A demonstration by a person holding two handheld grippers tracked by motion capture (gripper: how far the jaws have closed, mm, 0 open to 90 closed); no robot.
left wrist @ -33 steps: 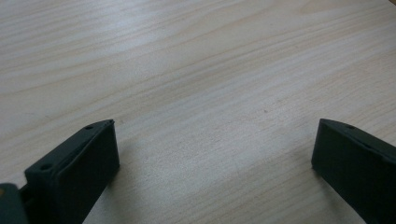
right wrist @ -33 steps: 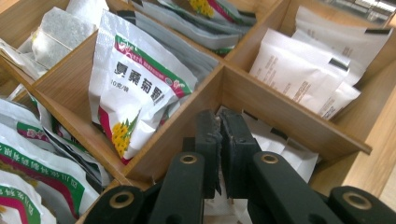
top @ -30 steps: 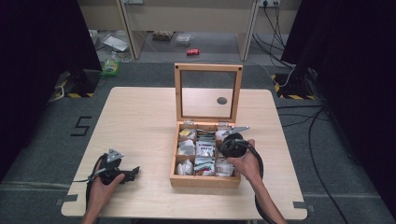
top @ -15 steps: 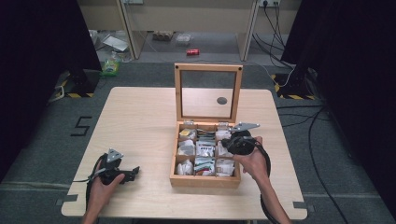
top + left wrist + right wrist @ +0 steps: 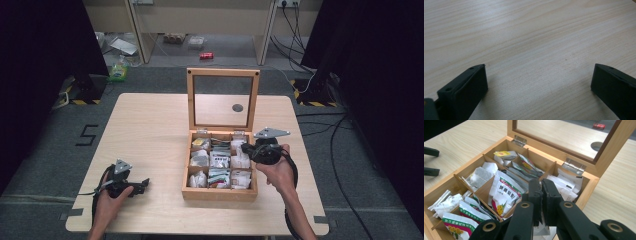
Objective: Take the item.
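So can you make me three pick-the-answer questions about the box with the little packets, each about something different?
1. Where is the wooden box on the table?
A. far left edge
B. right of the middle
C. on the floor

2. How many compartments does the box have?
A. two
B. four
C. nine

3. How is the lid?
A. standing open
B. shut flat
C. lying beside the box

Answers: 1 B, the high view shows it right of the table's middle, beside the right gripper. 2 C, dividers make three rows of three. 3 A, the framed glass lid stands upright on its hinges.
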